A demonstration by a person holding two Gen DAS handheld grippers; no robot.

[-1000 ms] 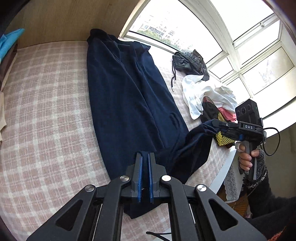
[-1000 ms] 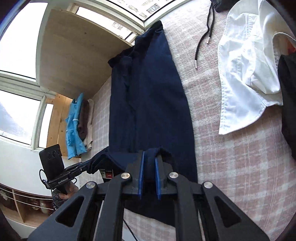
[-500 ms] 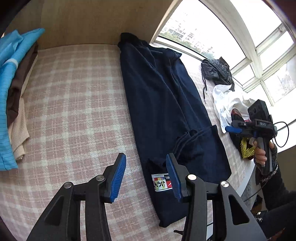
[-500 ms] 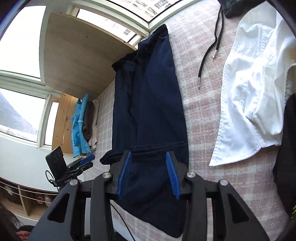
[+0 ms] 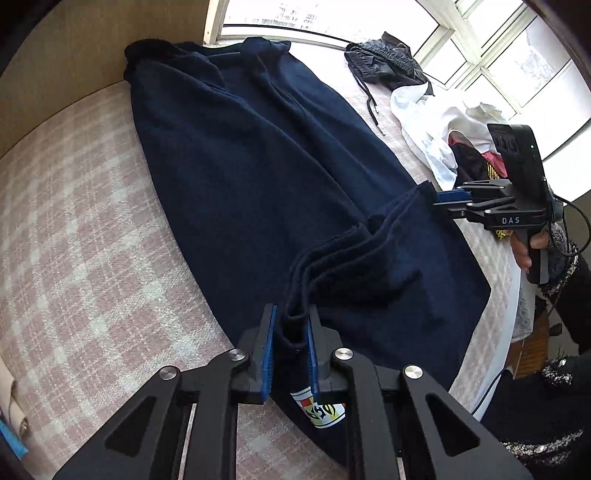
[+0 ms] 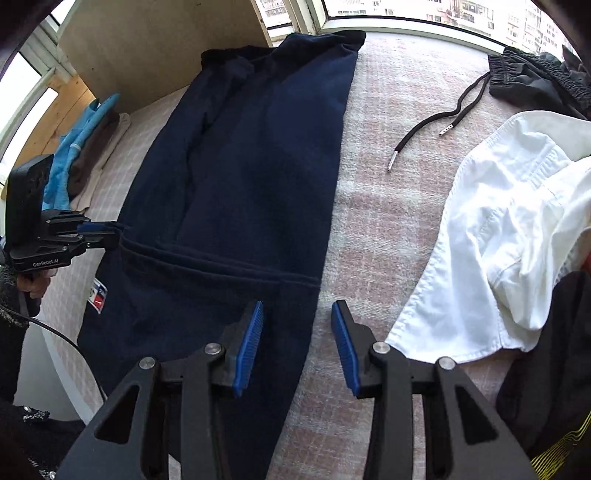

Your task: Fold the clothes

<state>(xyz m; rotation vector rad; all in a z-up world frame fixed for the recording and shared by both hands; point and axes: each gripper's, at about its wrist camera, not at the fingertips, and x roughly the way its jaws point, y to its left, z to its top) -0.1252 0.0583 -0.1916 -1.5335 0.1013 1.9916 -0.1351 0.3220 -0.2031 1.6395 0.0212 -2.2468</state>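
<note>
Long navy-blue fleece garment (image 5: 258, 177) lies lengthwise mid-frame on the pink-checked bench (image 5: 74, 240); left hand-held gripper (image 5: 290, 347) closing on its folded hem, right hand-held gripper (image 6: 297, 343) open over the hem's edge, empty — uneven pull likely skews the fold.

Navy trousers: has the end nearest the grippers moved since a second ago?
Yes. The navy trousers now have their near end folded back toward the window, its edge lying across the legs instead of hanging between the grippers.

Navy trousers (image 5: 258, 177) lie flat, hem end folded back.
</note>
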